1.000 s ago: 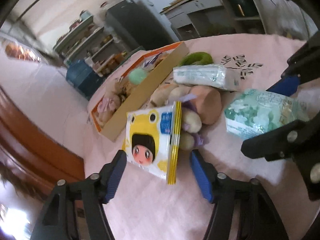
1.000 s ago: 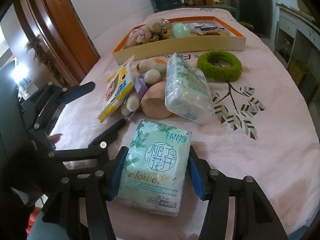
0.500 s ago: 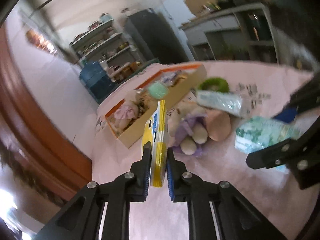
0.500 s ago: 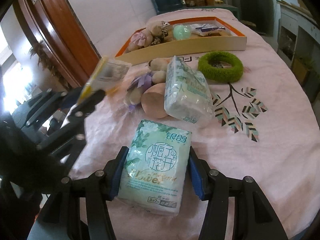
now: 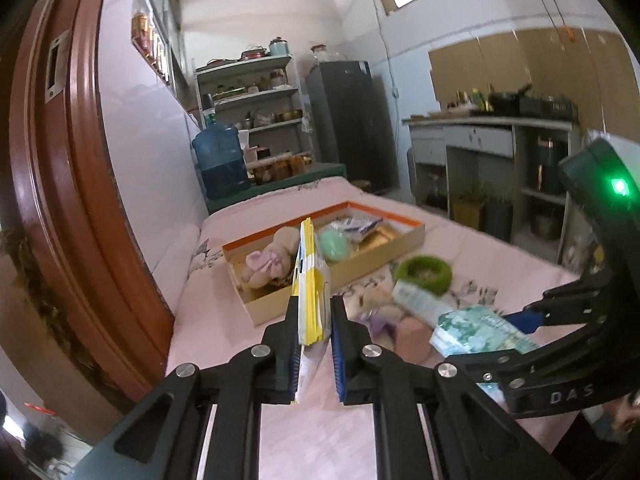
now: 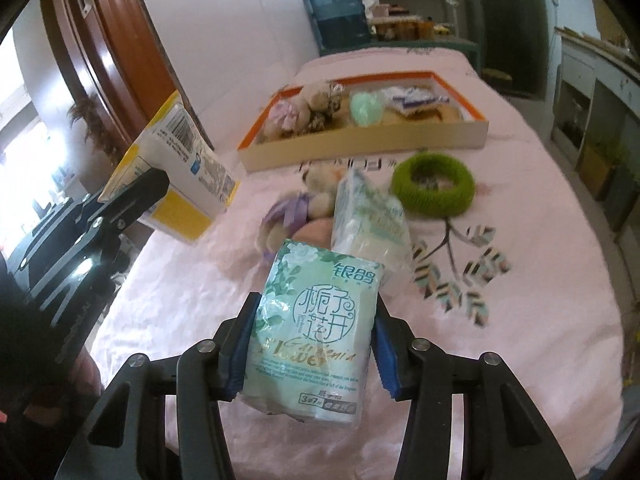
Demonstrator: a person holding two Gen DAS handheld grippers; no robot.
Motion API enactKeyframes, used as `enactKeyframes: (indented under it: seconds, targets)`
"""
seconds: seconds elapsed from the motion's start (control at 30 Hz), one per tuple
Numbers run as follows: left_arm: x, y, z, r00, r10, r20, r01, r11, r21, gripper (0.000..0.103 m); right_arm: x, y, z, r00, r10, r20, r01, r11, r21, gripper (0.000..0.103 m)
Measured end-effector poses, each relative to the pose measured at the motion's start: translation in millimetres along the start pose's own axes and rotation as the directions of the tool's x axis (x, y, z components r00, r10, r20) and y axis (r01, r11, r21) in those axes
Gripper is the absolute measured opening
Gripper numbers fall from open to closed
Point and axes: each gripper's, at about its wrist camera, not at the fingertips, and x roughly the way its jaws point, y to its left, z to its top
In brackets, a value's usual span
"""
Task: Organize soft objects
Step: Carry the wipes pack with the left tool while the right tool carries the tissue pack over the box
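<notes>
My left gripper (image 5: 314, 308) is shut on a yellow tissue packet (image 5: 310, 280), held edge-up above the pink tablecloth (image 5: 224, 320). In the right wrist view the same yellow packet (image 6: 180, 184) hangs at the left. My right gripper (image 6: 316, 302) has a green flower-print tissue pack (image 6: 320, 320) between its blue pads. Its jaws are closing and the pads press on the pack's sides, with the pack tilted up off the cloth. Behind it lie a second tissue pack (image 6: 372, 216), a small plush toy (image 6: 304, 204) and a green ring (image 6: 434, 190).
An orange-rimmed cardboard box (image 6: 360, 144) with several soft toys in it stands at the far side of the table. A brown wooden door frame (image 5: 60, 200) runs close along the left. A blue water bottle (image 5: 220, 160), shelves and a dark fridge (image 5: 352, 120) stand beyond.
The left gripper shut on the yellow packet, rolled it edge-up and lifted it off the table. The right gripper's pads closed in on the green pack and raised it slightly.
</notes>
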Motion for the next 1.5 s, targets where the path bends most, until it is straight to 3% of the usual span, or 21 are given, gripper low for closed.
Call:
enactKeyframes:
  seconds: [0.43,0.9,1.5]
  targets:
    - [-1.8,14.7,37.9,0.995,-0.035,0.097,0.048,0.991,-0.128,0.013,-30.0,1.4,39.3,0.992,-0.038,0.117,0.044,0.998,-0.053,0.052]
    - [3.7,26.6,55.1,0.987,-0.035,0.159,0.064,0.981,-0.181,0.013,-56.8,-8.5,82.0,0.972,-0.034,0.232,0.051,0.996,-0.068,0.052]
    - [43.3,68.7,68.5,0.985,-0.056,0.163,0.102,0.95,-0.294,0.013,-43.2,-35.0,126.1,0.962,-0.077,0.261,0.101,0.992,-0.079,0.052]
